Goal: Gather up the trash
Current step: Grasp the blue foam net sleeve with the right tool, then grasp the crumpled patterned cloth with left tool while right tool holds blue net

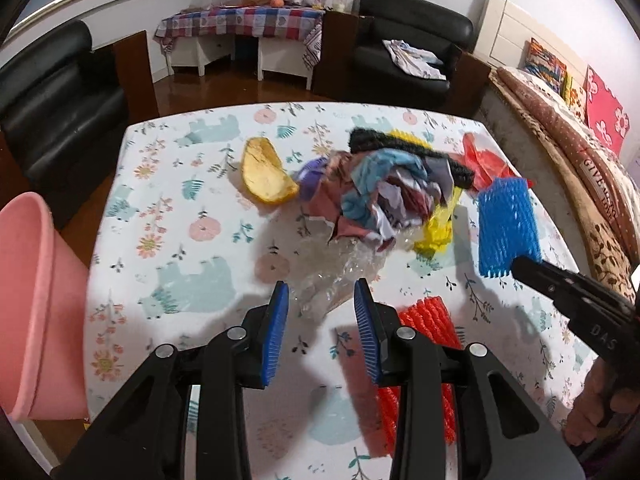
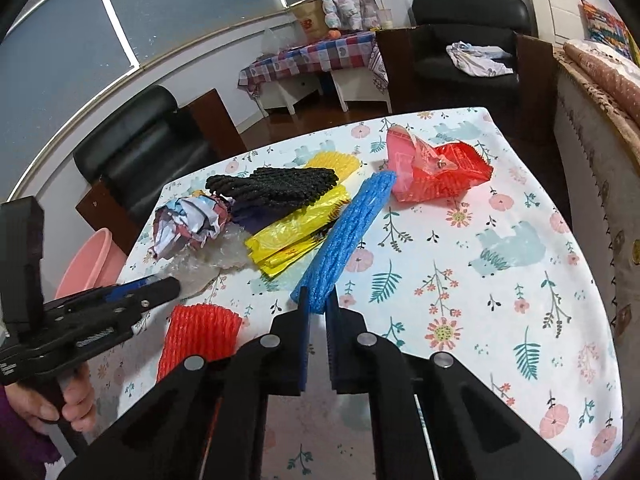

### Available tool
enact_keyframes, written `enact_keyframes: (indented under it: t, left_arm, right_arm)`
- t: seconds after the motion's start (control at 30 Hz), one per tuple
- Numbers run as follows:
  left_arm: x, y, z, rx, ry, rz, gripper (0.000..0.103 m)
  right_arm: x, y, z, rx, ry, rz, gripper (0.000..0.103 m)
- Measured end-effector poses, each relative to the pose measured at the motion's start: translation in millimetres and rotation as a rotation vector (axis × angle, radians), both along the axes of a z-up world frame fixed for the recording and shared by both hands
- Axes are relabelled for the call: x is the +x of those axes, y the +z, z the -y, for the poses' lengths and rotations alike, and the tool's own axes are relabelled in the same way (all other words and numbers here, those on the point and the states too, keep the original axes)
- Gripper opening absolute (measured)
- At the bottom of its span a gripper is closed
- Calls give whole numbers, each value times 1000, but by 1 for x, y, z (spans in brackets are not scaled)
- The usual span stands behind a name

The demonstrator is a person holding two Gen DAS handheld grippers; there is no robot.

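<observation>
The blue foam net (image 2: 347,236) lies as a long strip on the flowered tablecloth (image 2: 500,300), and its near end sits pinched between the narrowed jaws of the right gripper (image 2: 318,300). In the left wrist view the same net (image 1: 507,229) shows at the right side of the table with the right gripper's black tip at its lower corner.

Beside the net lies a yellow plastic bag (image 2: 296,236), with a black foam net (image 2: 276,188) on top of it and a yellow foam net (image 2: 334,162) behind. A crumpled paper ball (image 2: 190,224) rests to their left, against a clear plastic wrapper (image 2: 212,260). A red wrapper (image 2: 436,172) lies at the far side of the table, apart from the heap. A red foam net (image 2: 200,336) lies near the table's front edge.

The left gripper (image 1: 322,304) hangs over the clear plastic wrapper (image 1: 340,272), its blue pads spread wide with nothing pressed between them. A fruit peel (image 1: 266,176) lies left of the paper ball. A pink bin (image 1: 36,300) stands beside the table's left edge.
</observation>
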State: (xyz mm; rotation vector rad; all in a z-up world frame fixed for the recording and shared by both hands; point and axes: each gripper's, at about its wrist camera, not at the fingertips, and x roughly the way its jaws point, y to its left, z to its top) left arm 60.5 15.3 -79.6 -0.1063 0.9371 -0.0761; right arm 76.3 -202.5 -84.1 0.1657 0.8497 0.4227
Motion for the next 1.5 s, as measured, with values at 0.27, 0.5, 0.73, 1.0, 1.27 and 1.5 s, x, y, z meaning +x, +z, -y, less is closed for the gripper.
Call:
enact_keyframes:
  t: [0.27, 0.5, 0.73, 1.0, 1.27, 1.5]
  left_arm:
    - [-8, 0, 17, 21, -24, 41, 18]
    - [-26, 16, 24, 14, -15, 82, 2]
    - [-51, 47, 29, -22, -3, 159, 1]
    - [-48, 66, 37, -31, 38, 160, 2]
    - [-9, 58, 44, -56, 84, 115, 39]
    - [16, 47, 53, 42, 82, 103, 39]
  right_arm:
    - [-2, -7, 11, 33, 3, -9, 7]
    - [-5, -6, 17, 120, 43, 6, 7]
    - [-7, -4, 20, 175, 88, 13, 7]
    - [-13, -1, 20, 197, 142, 35, 7]
    - [-13, -1, 26, 221, 146, 40, 7]
    - [-10, -2, 26, 226, 152, 30, 8]
